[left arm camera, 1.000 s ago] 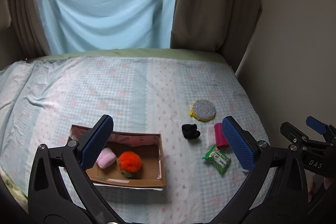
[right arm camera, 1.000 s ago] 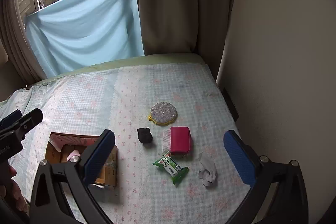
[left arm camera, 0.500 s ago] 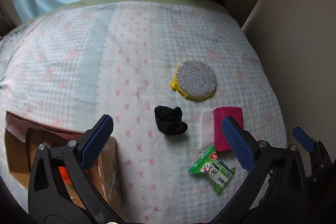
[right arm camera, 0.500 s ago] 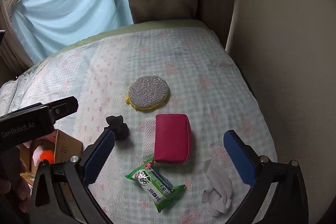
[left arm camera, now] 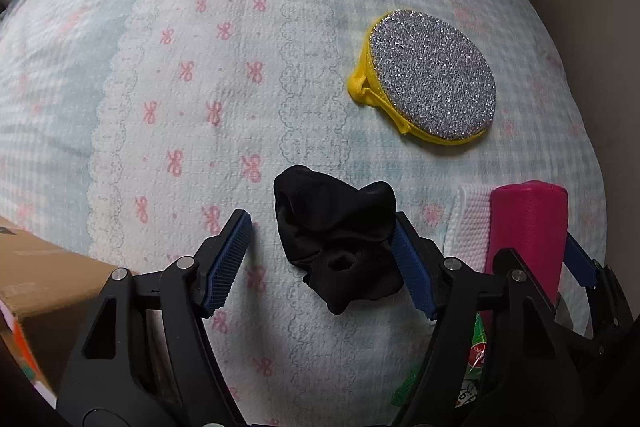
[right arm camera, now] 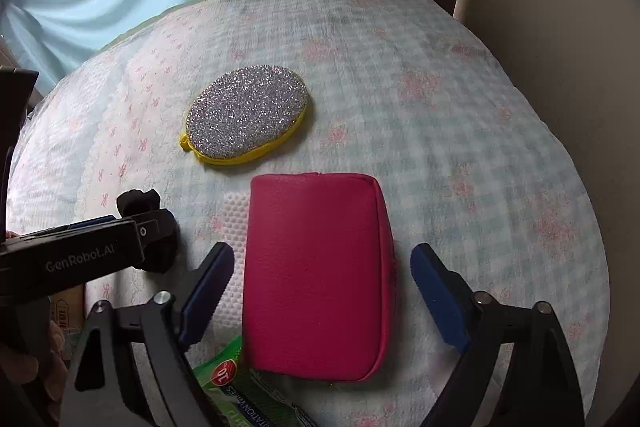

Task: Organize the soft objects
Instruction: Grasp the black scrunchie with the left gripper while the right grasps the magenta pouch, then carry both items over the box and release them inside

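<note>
A black scrunchie [left arm camera: 336,243] lies on the bedspread between the fingers of my left gripper [left arm camera: 320,259]. The jaws are open around it, the right pad touching its edge. A magenta pouch [right arm camera: 316,275] lies between the fingers of my right gripper [right arm camera: 320,291], which is open and straddles it. The pouch also shows in the left wrist view [left arm camera: 528,227], and the scrunchie in the right wrist view [right arm camera: 140,201]. A round glittery silver sponge with yellow trim [left arm camera: 430,79] lies farther back, also seen in the right wrist view [right arm camera: 248,113].
A cardboard box [left arm camera: 36,279] stands at the left. A green wipes packet [right arm camera: 240,395] lies under the pouch's near end. A white mesh cloth [left arm camera: 470,231] lies beside the pouch. A wall [right arm camera: 560,27] runs along the bed's right edge.
Both grippers have dropped down and forward. The left now straddles the scrunchie and the right straddles the pouch. Both sets of jaws have narrowed.
</note>
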`<state>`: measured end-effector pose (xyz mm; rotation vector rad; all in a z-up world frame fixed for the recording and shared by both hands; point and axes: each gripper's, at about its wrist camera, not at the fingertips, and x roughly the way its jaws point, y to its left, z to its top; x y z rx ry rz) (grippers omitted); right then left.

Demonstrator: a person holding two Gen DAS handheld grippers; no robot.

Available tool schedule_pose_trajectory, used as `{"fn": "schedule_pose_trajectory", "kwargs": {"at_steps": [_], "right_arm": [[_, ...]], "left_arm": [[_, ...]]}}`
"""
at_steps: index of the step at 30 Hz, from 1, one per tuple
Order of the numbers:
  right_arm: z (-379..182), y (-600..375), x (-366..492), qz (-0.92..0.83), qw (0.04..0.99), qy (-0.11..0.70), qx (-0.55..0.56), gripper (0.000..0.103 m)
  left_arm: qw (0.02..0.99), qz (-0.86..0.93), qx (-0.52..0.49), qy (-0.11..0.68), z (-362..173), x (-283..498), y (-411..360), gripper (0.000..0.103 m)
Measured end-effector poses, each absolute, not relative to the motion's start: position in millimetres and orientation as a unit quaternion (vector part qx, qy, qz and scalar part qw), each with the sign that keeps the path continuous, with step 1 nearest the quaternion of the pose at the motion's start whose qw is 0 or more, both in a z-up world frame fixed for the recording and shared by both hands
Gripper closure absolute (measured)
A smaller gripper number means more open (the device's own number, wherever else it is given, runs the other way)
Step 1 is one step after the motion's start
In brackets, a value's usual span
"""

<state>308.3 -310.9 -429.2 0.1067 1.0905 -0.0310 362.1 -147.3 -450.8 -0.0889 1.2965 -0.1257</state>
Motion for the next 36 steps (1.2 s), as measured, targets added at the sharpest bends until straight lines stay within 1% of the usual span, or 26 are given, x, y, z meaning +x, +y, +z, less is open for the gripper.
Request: {"fn": "schedule_pose_trajectory", "kwargs": {"at_steps": [1, 2, 4, 5, 6, 9, 15, 25, 30, 36], "right_arm": [[-432.2, -310.1, 310.2, -0.015, 0.851, 0.523, 0.048, 0.035], [-433.7, -309.9, 311.2, -0.016, 0.849, 0.526, 0.046, 0.036], [-433.9, -310.6, 311.5, -0.02, 0.85, 0.524, 0.045, 0.04], [-433.4, -311.2, 311.2, -0.021, 0.851, 0.524, 0.045, 0.043], [-432.5, -312.3, 310.6, -0.021, 0.851, 0.523, 0.046, 0.046], [-431.4, -314.8, 310.6, -0.019, 0.851, 0.523, 0.051, 0.051], [-428.8, -316.0, 309.1, -0.019, 0.853, 0.519, 0.055, 0.057], [-404.0, -319.5, 302.0, -0.024, 0.86, 0.505, 0.066, 0.061], [-374.9, -321.1, 295.2, -0.025, 0.868, 0.491, 0.07, 0.062], [-321.7, -317.5, 278.9, -0.021, 0.879, 0.471, 0.07, 0.062]], "left_arm": [[0.795, -0.06, -0.036, 0.603, -453.1, 361.9, -149.8, 0.048], [0.796, -0.061, -0.03, 0.601, -455.1, 362.3, -151.5, 0.055], [0.801, -0.064, -0.024, 0.595, -454.9, 361.4, -154.7, 0.066], [0.802, -0.065, -0.021, 0.594, -454.8, 361.0, -155.8, 0.075], [0.803, -0.065, -0.02, 0.592, -453.3, 360.8, -156.9, 0.082], [0.804, -0.066, -0.017, 0.59, -452.3, 360.3, -157.8, 0.086], [0.808, -0.07, -0.01, 0.584, -442.8, 357.9, -161.7, 0.09], [0.82, -0.075, -0.015, 0.567, -406.5, 349.7, -158.3, 0.09], [0.832, -0.078, -0.022, 0.549, -373.5, 341.0, -156.5, 0.09], [0.848, -0.081, -0.031, 0.523, -311.1, 321.1, -149.8, 0.09]]}}
